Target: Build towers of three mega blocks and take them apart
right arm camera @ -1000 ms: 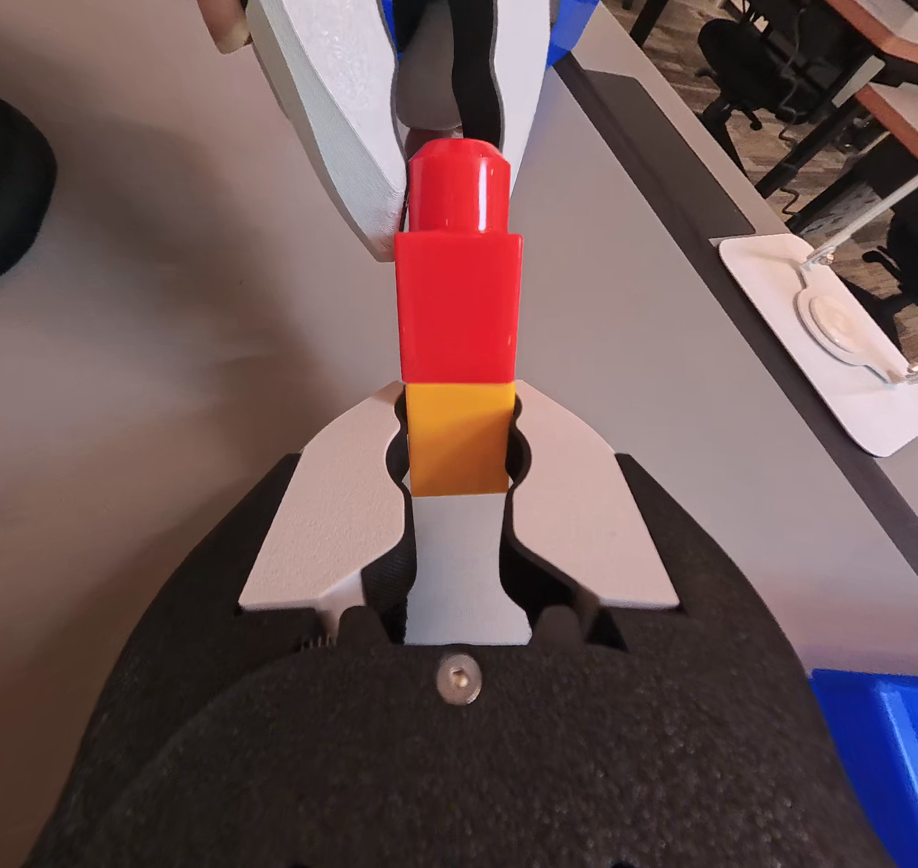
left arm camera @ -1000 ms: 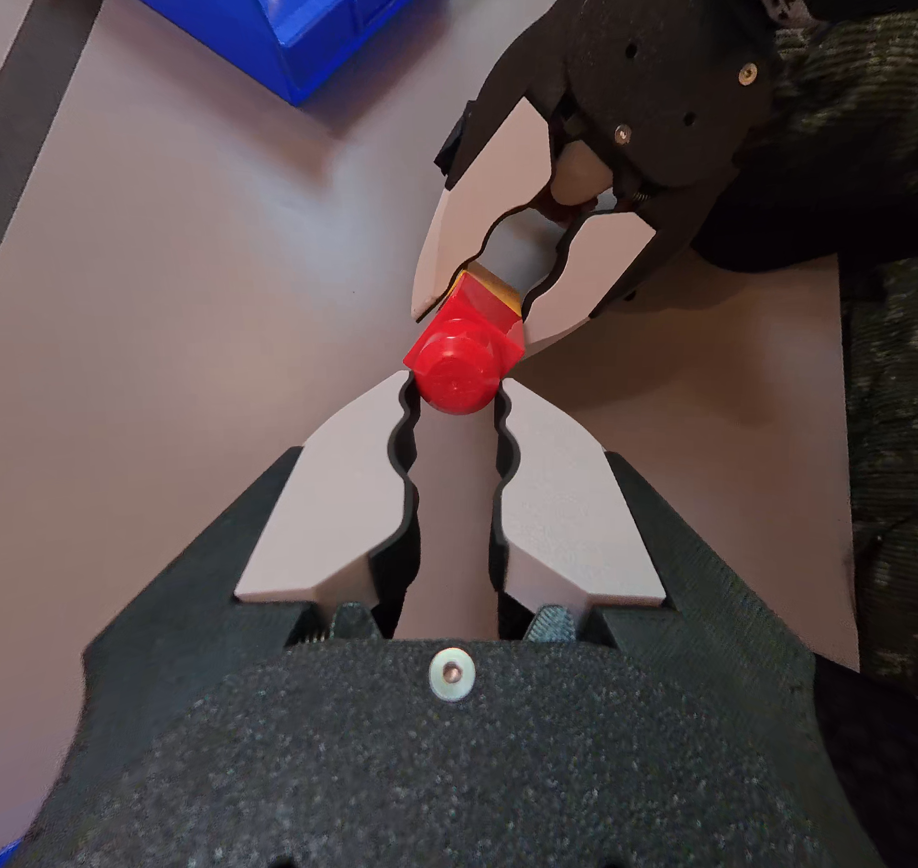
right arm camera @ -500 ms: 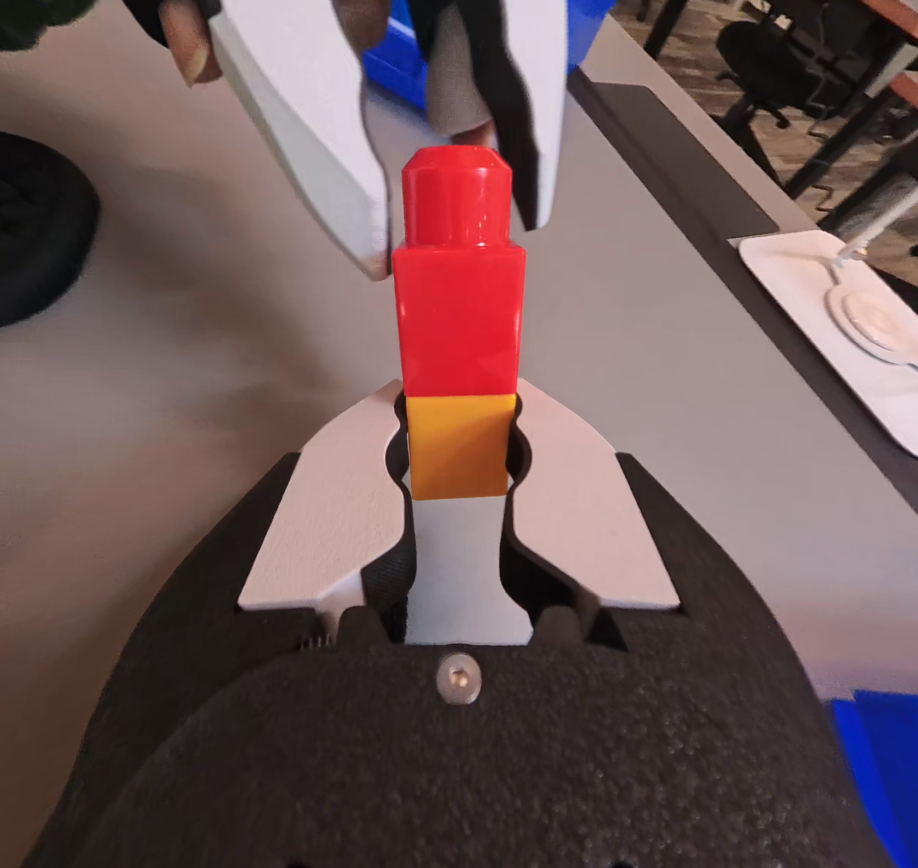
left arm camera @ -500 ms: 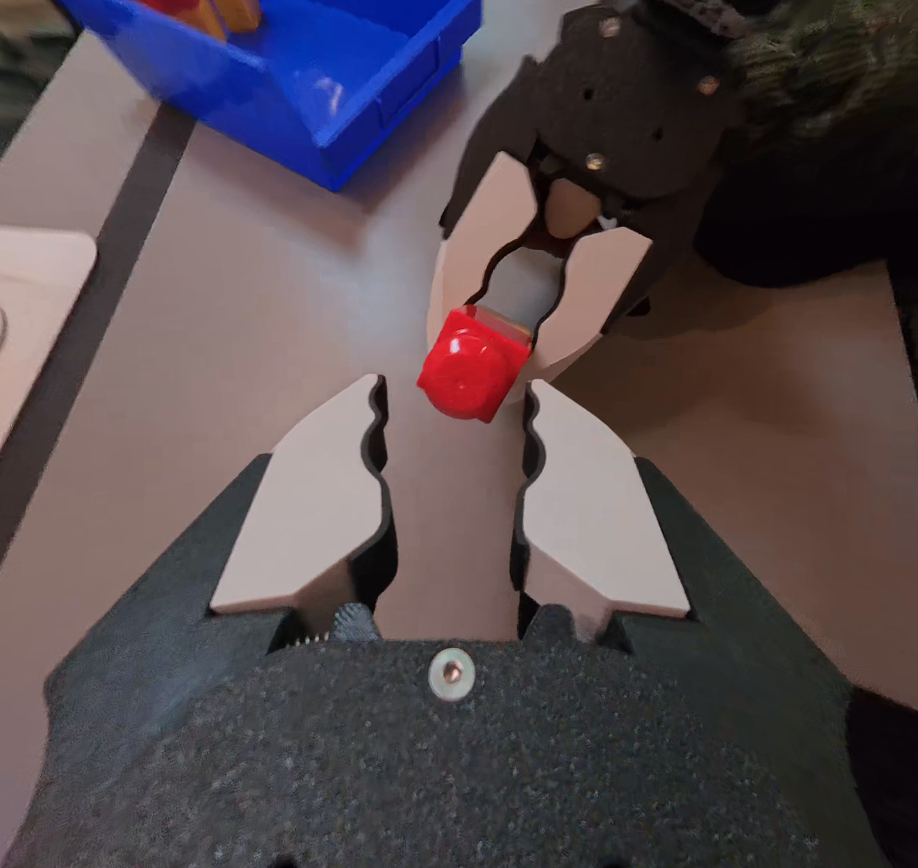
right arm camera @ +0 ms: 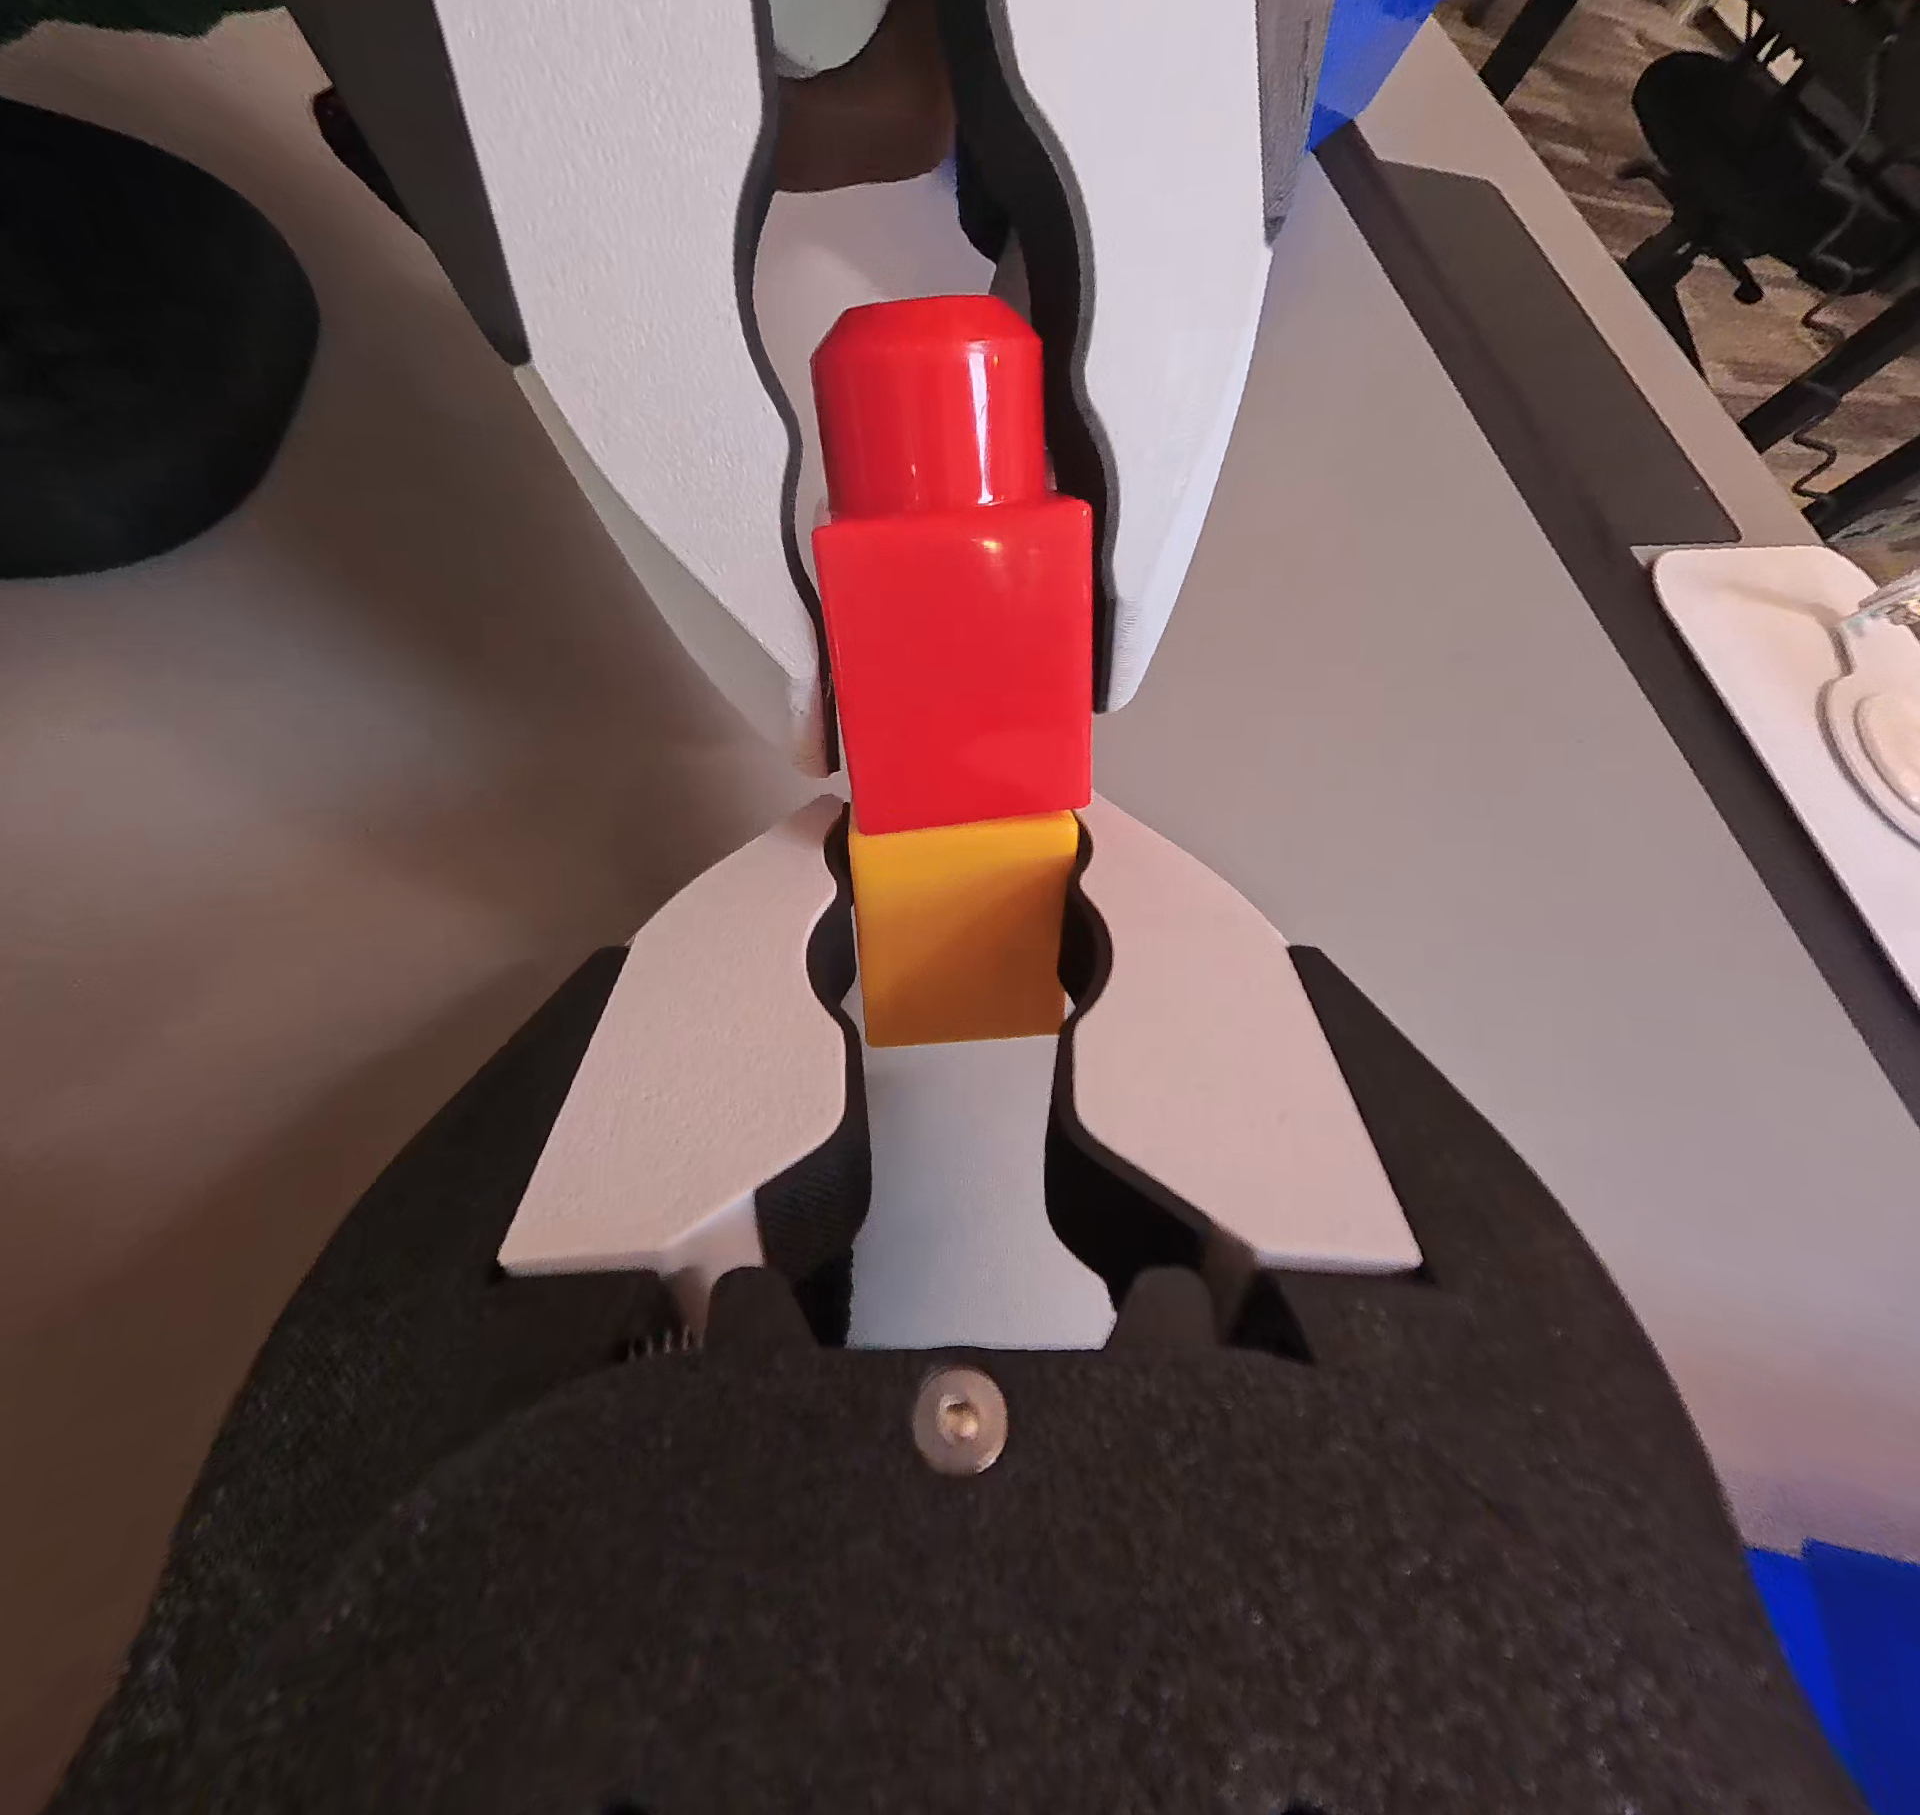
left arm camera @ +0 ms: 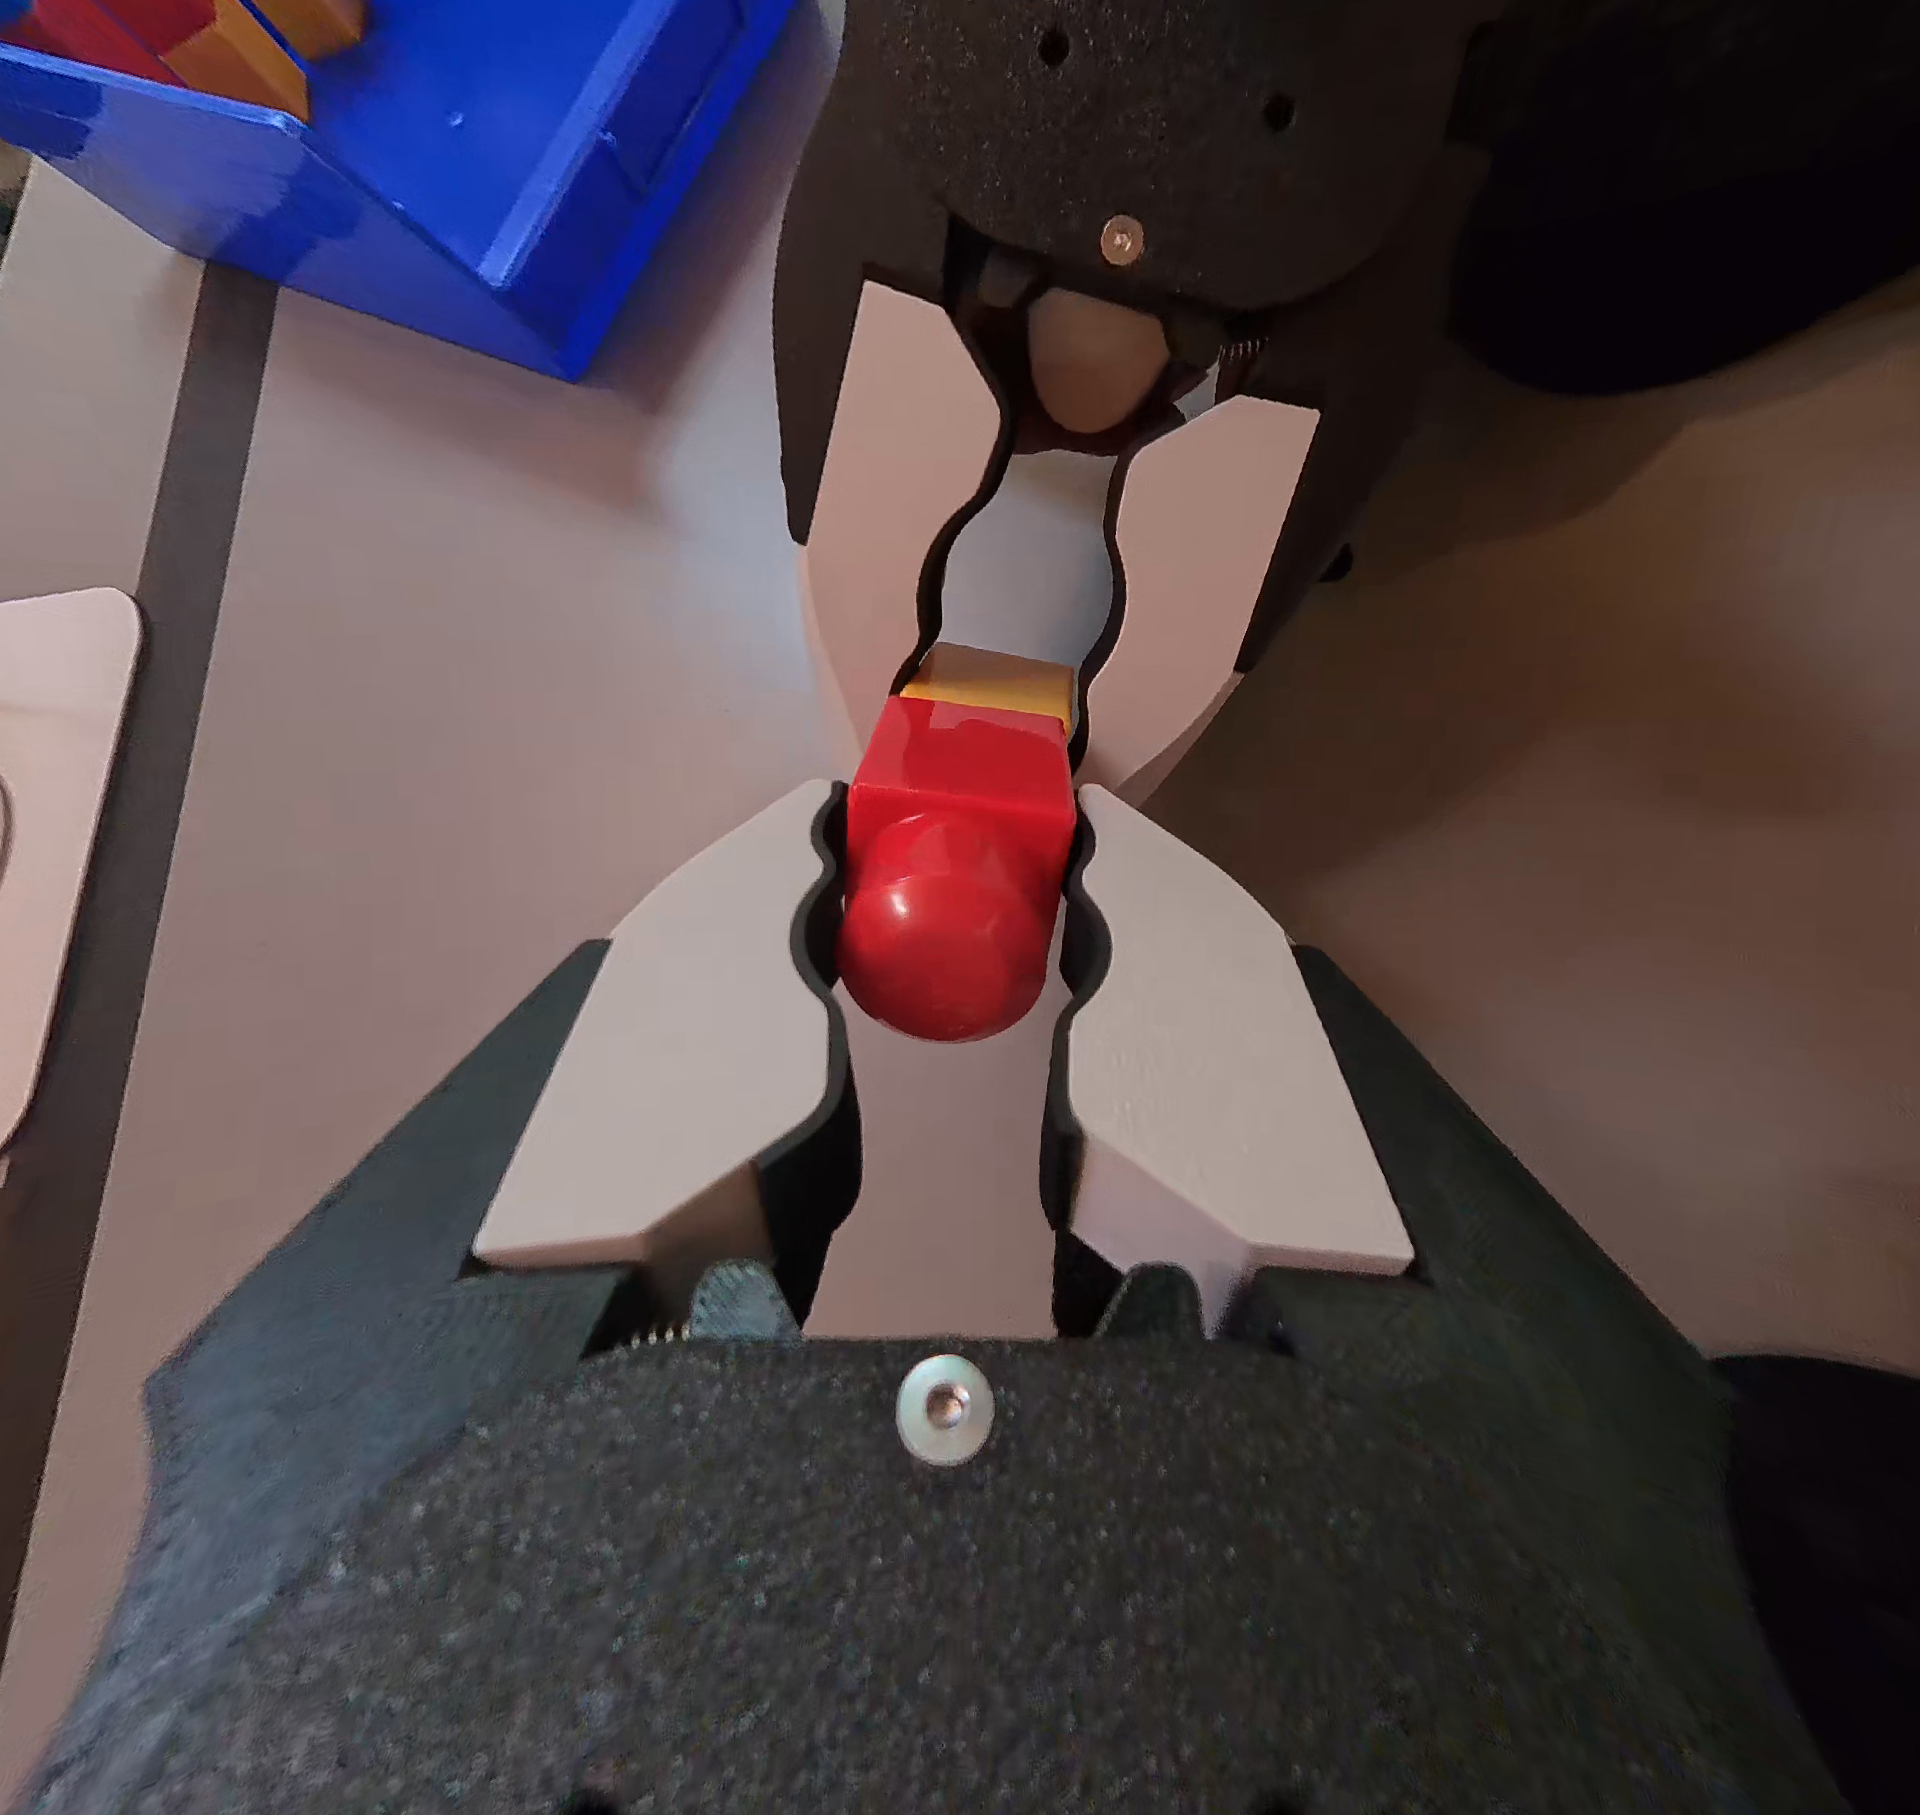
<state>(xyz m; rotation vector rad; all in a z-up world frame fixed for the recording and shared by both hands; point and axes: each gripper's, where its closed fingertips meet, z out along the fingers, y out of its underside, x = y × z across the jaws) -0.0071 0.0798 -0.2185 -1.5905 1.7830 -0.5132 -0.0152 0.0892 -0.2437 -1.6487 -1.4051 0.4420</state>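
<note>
A red mega block (right arm camera: 956, 643) sits stacked on a yellow block (right arm camera: 956, 934), held in the air over the grey table. My right gripper (right arm camera: 961, 830) is shut on the yellow block. My left gripper (left arm camera: 956, 804) comes from the opposite side and is shut on the red block (left arm camera: 951, 934), its fingers against both sides. In the left wrist view the yellow block (left arm camera: 987, 690) shows between the right gripper's (left arm camera: 992, 726) fingers. In the right wrist view the left gripper (right arm camera: 961, 726) reaches down over the red block's stud.
A blue bin (left arm camera: 416, 248) with several red, yellow and blue blocks (left arm camera: 156, 9) stands at the far left. A white pad (left arm camera: 52, 830) lies beyond a dark strip; it also shows in the right wrist view (right arm camera: 1766, 643). A dark sleeve (right arm camera: 125, 363) rests on the table. My left and right fingertips are right by each other.
My left gripper opened and backed off the stud half a second ago, then moved in further and closed on the red block's body. The right gripper kept hold of the yellow block.
</note>
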